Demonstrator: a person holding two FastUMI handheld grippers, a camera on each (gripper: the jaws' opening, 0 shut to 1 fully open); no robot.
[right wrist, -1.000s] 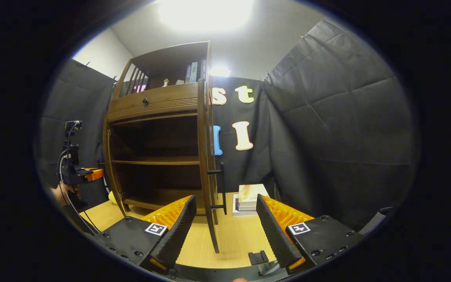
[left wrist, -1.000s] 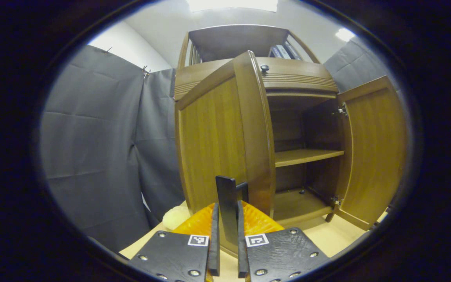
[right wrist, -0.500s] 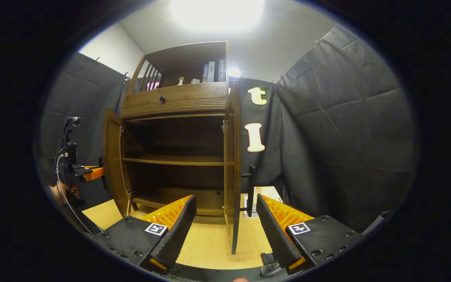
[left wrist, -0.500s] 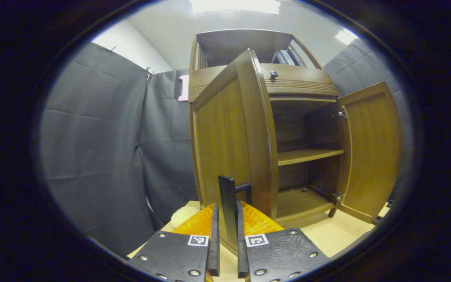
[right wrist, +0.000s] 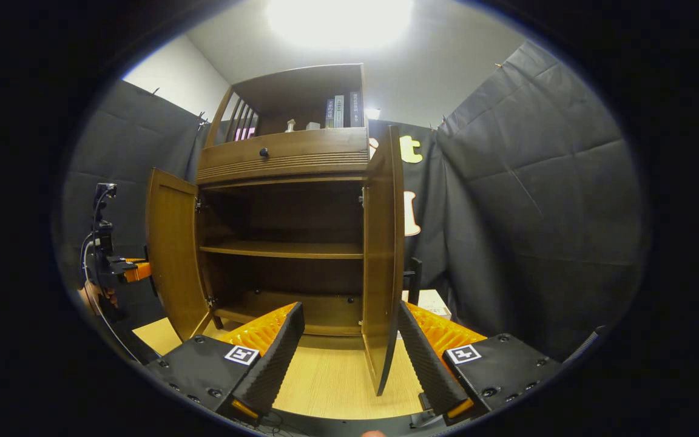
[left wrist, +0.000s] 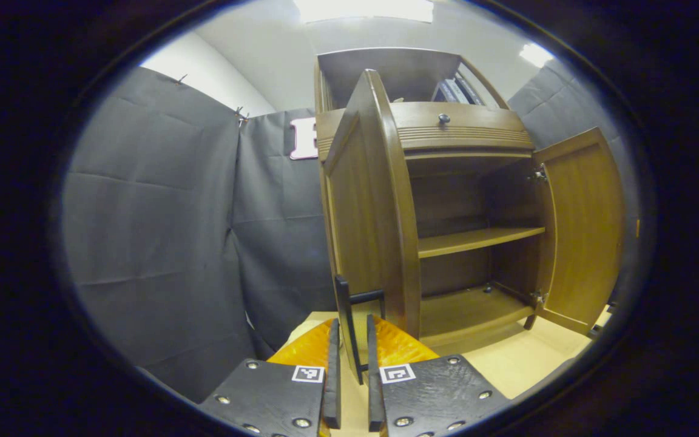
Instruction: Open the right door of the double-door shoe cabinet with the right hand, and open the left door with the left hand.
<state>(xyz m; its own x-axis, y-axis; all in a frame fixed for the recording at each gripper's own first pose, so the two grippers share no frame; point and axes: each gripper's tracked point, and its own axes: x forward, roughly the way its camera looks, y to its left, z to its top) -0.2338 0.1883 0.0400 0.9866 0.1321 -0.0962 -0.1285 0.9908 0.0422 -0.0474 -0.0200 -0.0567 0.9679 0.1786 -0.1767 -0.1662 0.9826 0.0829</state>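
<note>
The left claw (left wrist: pixel 349 388) was clenched on the left door's handle (left wrist: pixel 344 315), and the right claw (right wrist: pixel 349 358) was released, straddling the right door (right wrist: pixel 383 255); beyond, the shoe cabinet (right wrist: pixel 283 152) stood on the tabletop (right wrist: pixel 325 376) with both doors swung wide, so the task looked nearly done

Dark grey cloth panels (left wrist: pixel 155 206) line the booth across the left half of the left gripper view and hang creased, pinned at the upper edge. In the right gripper view a further cloth panel (right wrist: pixel 537 200) covers the right half of the frame. Above the cloth, a plain white wall (right wrist: pixel 167 73) shows at upper left, meeting a white ceiling (right wrist: pixel 446 67). A bright ceiling light (right wrist: pixel 337 15) glares at top centre; in the left gripper view a second light (left wrist: pixel 534 54) shows at upper right. The floor (right wrist: pixel 331 382) at lower centre is pale wood-grain board. A pale book (right wrist: pixel 437 300) lies low at centre right against the cloth.
</note>
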